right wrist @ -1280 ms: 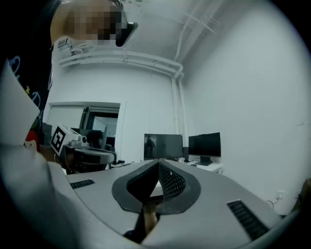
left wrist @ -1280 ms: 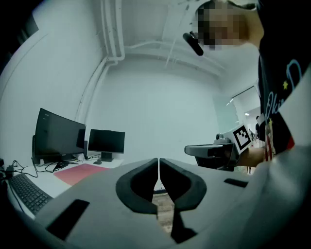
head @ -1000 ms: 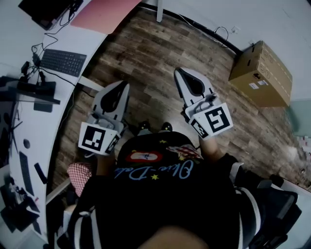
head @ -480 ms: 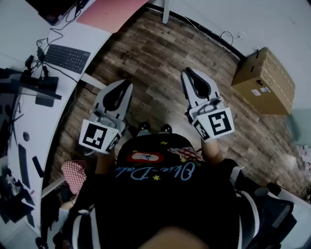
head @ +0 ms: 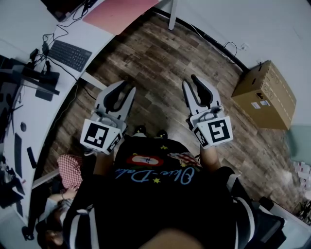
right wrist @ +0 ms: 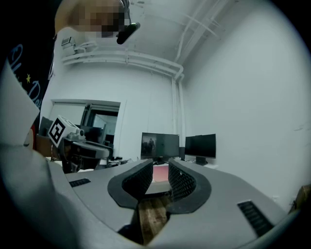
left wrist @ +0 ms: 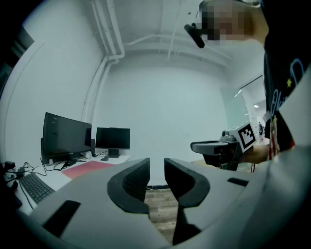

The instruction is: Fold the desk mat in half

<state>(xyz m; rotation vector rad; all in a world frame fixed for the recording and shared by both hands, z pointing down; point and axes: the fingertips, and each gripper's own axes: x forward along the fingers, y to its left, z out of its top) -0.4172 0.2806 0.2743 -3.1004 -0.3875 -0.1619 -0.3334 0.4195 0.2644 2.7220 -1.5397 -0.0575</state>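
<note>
Desk mat (head: 116,12) lies flat at the far end of the desk (head: 34,107); probably thin, light and floppy, best pinched at two corners. Off the desk, left gripper (head: 129,87) and right gripper (head: 191,80) have just been opening, jaws slightly apart, empty

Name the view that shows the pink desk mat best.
The head view: it shows the desk mat from above, flat on the white desk, though cropped at the top. The left gripper view gives a thin strip by the monitors; the right gripper view, a patch between the jaws.
</note>
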